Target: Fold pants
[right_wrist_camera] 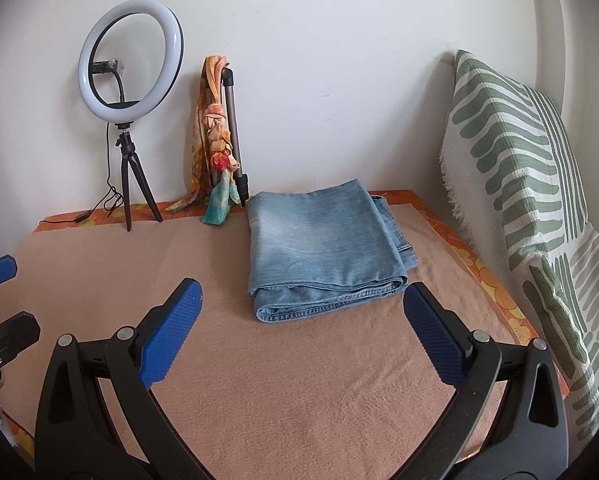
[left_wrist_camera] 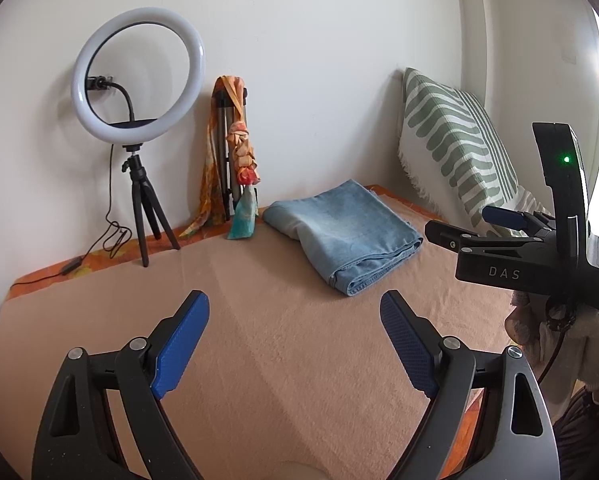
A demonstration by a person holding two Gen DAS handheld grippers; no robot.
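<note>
Light blue denim pants (right_wrist_camera: 323,244) lie folded into a compact stack at the far right of the tan blanket (right_wrist_camera: 259,380), hems toward me. They also show in the left wrist view as the pants (left_wrist_camera: 347,232). My right gripper (right_wrist_camera: 303,300) hovers open just short of the stack's near edge, nothing between its blue pads. My left gripper (left_wrist_camera: 295,312) is open over bare blanket, left of and nearer than the pants. In the left wrist view the right gripper (left_wrist_camera: 463,226) is seen from the side, held by a gloved hand (left_wrist_camera: 579,340).
A ring light on a small black tripod (right_wrist_camera: 129,80) stands at the back left with its cable trailing. A folded tripod draped with an orange scarf (right_wrist_camera: 219,136) leans on the white wall. A green-striped pillow (right_wrist_camera: 539,208) props up along the right side.
</note>
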